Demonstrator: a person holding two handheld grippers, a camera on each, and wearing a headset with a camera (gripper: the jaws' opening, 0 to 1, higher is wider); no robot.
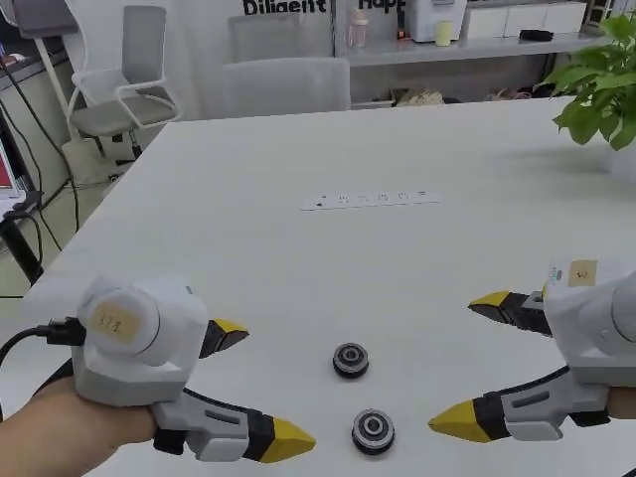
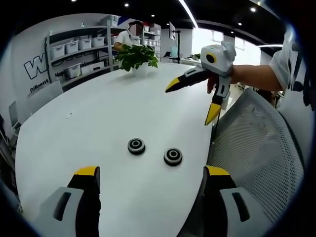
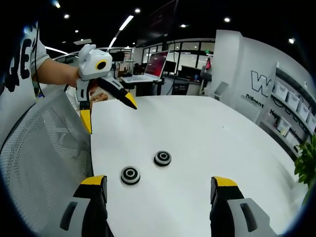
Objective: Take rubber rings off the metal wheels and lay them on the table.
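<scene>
Two small metal wheels with black rubber rings lie flat on the white table (image 1: 298, 268), one farther out (image 1: 351, 360) and one near the front edge (image 1: 373, 431). My left gripper (image 1: 260, 386) hovers open to their left. On their right, my right gripper (image 1: 467, 360) is open too. Neither touches a wheel. In the left gripper view both wheels (image 2: 137, 146) (image 2: 173, 156) lie ahead of the open left gripper (image 2: 152, 173), with the right gripper (image 2: 191, 104) beyond. The right gripper view has the wheels (image 3: 162, 158) (image 3: 130, 175) just past the open right gripper (image 3: 159, 180), the left gripper (image 3: 109, 116) behind them.
A white power strip (image 1: 370, 200) is set into the table's middle. A potted plant (image 1: 601, 94) stands at the far right. Grey chairs (image 1: 119, 84) stand beyond the far edge; a mesh chair (image 2: 256, 148) is at the near edge. Shelves line the back wall.
</scene>
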